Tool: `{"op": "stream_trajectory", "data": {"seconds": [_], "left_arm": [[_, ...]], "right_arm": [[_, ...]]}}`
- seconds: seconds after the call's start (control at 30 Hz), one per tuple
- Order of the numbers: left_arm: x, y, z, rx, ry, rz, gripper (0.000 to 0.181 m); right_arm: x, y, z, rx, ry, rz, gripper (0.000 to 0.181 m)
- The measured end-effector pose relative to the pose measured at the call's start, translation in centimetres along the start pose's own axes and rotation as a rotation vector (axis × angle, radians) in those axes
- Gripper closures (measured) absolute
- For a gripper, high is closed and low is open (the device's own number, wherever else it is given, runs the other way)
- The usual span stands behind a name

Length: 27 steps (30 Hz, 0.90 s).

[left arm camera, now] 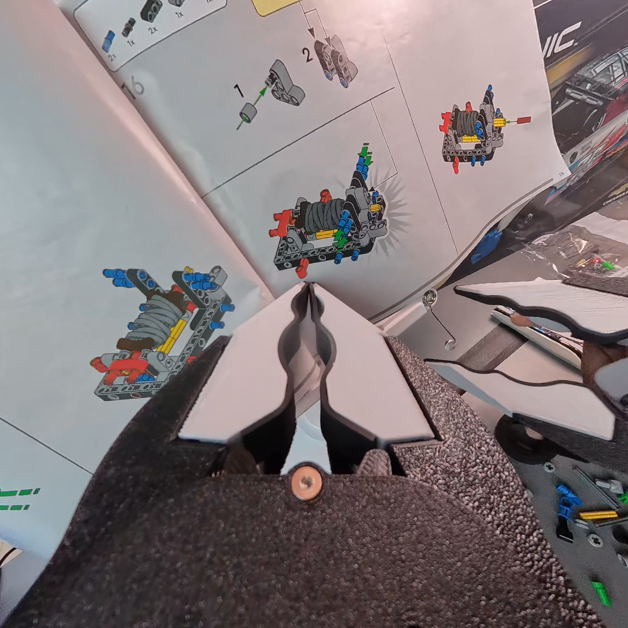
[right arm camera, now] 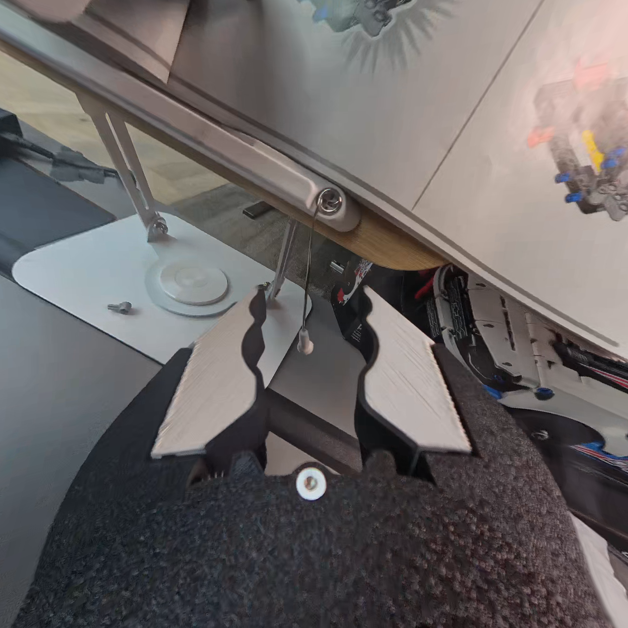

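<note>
An open instruction booklet (left arm camera: 306, 136) with coloured building diagrams leans on a book stand. My left gripper (left arm camera: 307, 284) is shut. Its tips meet against the lower part of the page, next to the booklet's crease. My right gripper (right arm camera: 312, 290) is open below the stand's ledge (right arm camera: 272, 163). The stand's thin wire page holder (right arm camera: 307, 272) hangs from its pivot between the two fingers without touching them, and its capped end (right arm camera: 304, 343) swings free. In the left wrist view the right gripper's fingers (left arm camera: 543, 299) spread on either side of that wire (left arm camera: 438, 319).
The stand's white base plate (right arm camera: 85, 272) lies on the grey table, with a small metal bolt (right arm camera: 120, 307) on it. A box with a racing car picture (left arm camera: 594, 102) stands behind the stand on the right. Loose blue, yellow and green pieces (left arm camera: 584, 509) lie at the lower right.
</note>
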<state>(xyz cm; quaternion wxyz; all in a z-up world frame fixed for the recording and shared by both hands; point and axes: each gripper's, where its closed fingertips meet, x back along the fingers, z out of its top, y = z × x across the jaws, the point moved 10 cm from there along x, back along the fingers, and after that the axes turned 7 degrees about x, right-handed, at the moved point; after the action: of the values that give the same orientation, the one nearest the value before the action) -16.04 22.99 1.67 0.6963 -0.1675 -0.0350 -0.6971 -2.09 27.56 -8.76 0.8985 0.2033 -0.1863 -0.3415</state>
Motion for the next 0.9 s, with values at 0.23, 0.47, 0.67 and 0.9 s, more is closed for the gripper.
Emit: {"op": "stream_trajectory", "data": {"seconds": [0.23, 0.47, 0.67, 0.9], "left_arm": [[-0.4, -0.1, 0.2, 0.021, -0.026, -0.017, 0.181], [-0.6, -0.1, 0.1, 0.050, -0.018, -0.021, 0.181], [-0.6, 0.0, 0.1, 0.051, -0.020, -0.023, 0.181], [-0.4, 0.3, 0.0, -0.060, -0.031, 0.022, 0.181]], "right_arm": [[1.3, 0.9, 0.7, 0.602, -0.075, -0.308, 0.181], [1.2, 2.4, 1.7, 1.110, -0.075, -0.375, 0.180], [2.3, 1.8, 1.4, 1.137, -0.090, -0.278, 0.181], [3.5, 0.4, 1.8, 1.044, -0.102, -0.255, 0.181]]}}
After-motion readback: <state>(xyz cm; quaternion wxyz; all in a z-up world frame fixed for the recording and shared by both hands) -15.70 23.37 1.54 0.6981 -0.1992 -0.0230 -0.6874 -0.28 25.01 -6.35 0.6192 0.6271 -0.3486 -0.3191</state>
